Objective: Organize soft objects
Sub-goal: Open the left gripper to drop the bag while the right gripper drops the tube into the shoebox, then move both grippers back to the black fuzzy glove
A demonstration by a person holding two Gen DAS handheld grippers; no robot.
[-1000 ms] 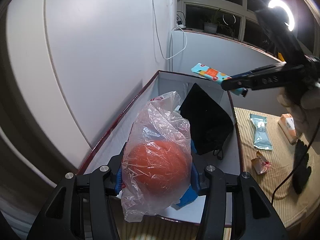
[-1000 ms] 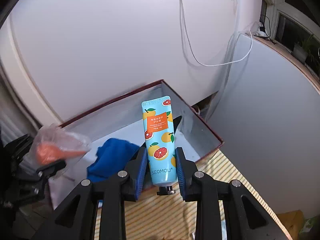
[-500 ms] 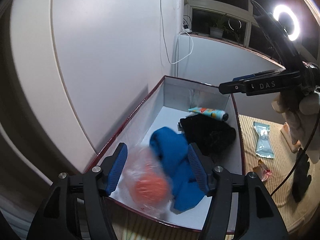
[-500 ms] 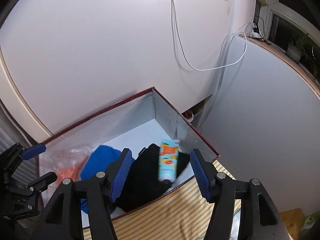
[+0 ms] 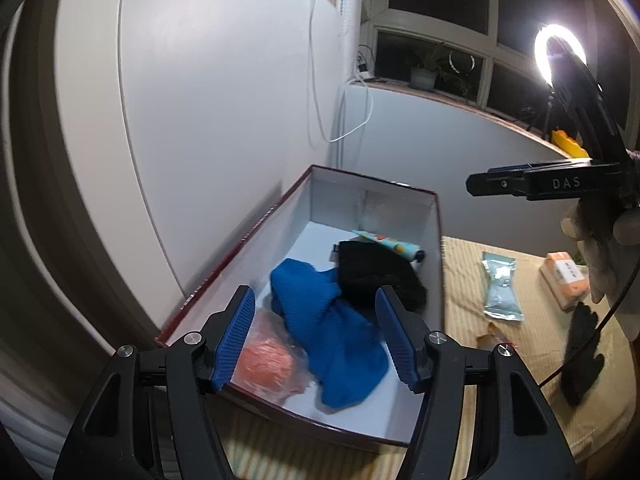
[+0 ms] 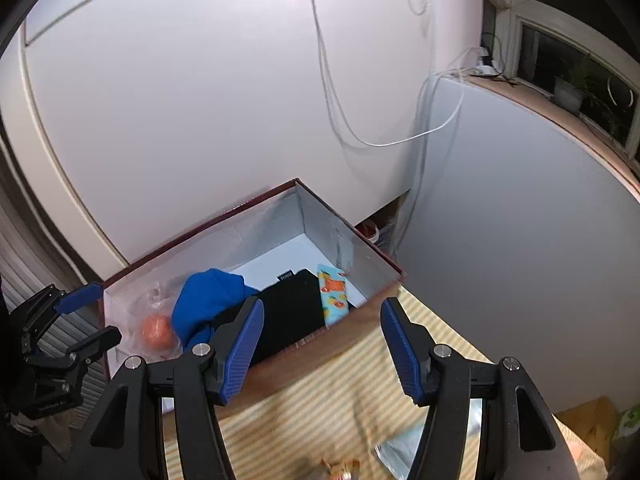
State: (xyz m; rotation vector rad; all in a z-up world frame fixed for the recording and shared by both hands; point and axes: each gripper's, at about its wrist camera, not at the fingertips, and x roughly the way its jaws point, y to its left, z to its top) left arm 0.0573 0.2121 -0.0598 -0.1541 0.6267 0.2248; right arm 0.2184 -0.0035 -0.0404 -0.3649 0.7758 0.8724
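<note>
My left gripper (image 5: 315, 334) hangs over the near end of the box (image 5: 236, 246), its blue fingers (image 5: 236, 338) wide apart and holding nothing. Under it, in the left near corner of the box, lies the orange ball in a clear plastic bag (image 5: 267, 366). Just beside it to the right is the blue knitted cloth (image 5: 326, 320), which touches the bag and partly lies against the black cloth (image 5: 374, 278) further in. The hand cream tube (image 5: 390, 245) with the fruit print lies at the far edge of the black cloth, near the right wall of the box.

On the striped mat (image 5: 520, 344) right of the box I see a pale blue sachet (image 5: 500, 284), a small orange pack (image 5: 564, 278) and a black glove (image 5: 582, 354). My right gripper (image 6: 322, 346) is above the mat, near the box's side, fingers also wide apart and empty.
</note>
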